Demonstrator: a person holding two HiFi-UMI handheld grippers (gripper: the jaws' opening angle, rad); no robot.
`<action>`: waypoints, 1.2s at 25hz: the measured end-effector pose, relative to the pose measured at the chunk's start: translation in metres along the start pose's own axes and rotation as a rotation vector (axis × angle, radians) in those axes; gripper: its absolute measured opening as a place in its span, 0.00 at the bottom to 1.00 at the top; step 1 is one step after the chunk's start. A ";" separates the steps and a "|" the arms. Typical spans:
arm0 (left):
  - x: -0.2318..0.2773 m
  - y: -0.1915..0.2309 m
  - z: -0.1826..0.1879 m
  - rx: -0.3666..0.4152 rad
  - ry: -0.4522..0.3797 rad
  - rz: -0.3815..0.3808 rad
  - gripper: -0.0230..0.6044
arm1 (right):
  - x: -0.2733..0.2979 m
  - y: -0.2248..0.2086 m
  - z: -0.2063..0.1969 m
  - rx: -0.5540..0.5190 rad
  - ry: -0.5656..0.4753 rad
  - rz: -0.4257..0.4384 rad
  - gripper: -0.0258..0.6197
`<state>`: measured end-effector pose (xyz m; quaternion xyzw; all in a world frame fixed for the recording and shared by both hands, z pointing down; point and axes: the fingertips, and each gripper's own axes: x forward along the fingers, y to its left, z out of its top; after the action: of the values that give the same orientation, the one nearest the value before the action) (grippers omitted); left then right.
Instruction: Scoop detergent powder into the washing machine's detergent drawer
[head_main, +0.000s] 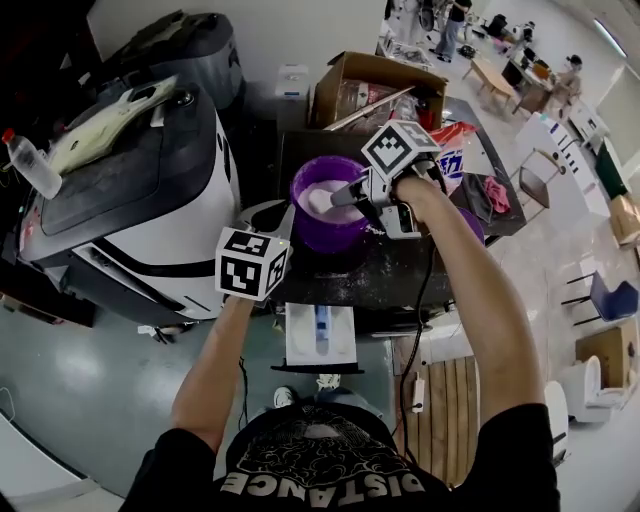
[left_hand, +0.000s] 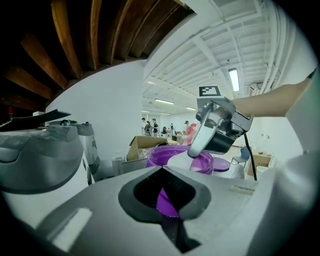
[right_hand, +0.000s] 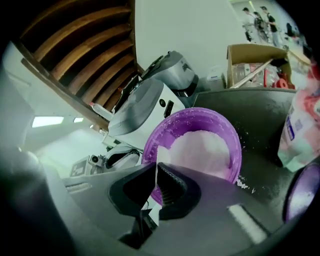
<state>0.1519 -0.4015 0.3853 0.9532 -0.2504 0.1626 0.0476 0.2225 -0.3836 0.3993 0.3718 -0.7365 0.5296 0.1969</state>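
A purple tub (head_main: 322, 228) of white detergent powder (head_main: 322, 198) stands on the dark, powder-dusted top (head_main: 400, 270) of the machine. My right gripper (head_main: 352, 194) is over the tub, shut on the handle of a pale scoop (left_hand: 202, 136) that dips into the powder (right_hand: 202, 150). My left gripper (head_main: 276, 232) is at the tub's left side, and its jaws look shut on the purple rim (left_hand: 167, 200). The white detergent drawer (head_main: 320, 335) stands pulled out below the top's front edge, with a blue insert inside.
Two black-and-white appliances (head_main: 130, 190) stand at the left, with a plastic bottle (head_main: 30, 165) on one. A cardboard box (head_main: 375, 90), a detergent bag (head_main: 455, 150), a purple lid (head_main: 472, 222) and a red cloth (head_main: 495, 190) crowd the top's far and right side. People stand far behind.
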 end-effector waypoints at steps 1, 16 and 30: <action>-0.001 -0.001 0.000 0.004 -0.001 -0.007 0.04 | -0.002 0.000 0.000 0.028 -0.030 0.010 0.10; -0.031 -0.013 -0.002 0.033 -0.021 -0.083 0.04 | -0.031 0.022 0.001 0.400 -0.548 0.208 0.10; -0.061 -0.034 -0.018 0.013 -0.036 -0.149 0.04 | -0.048 0.051 -0.048 0.548 -0.817 0.340 0.10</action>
<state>0.1132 -0.3407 0.3815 0.9723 -0.1784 0.1430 0.0488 0.2102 -0.3147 0.3514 0.4612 -0.6377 0.5391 -0.3001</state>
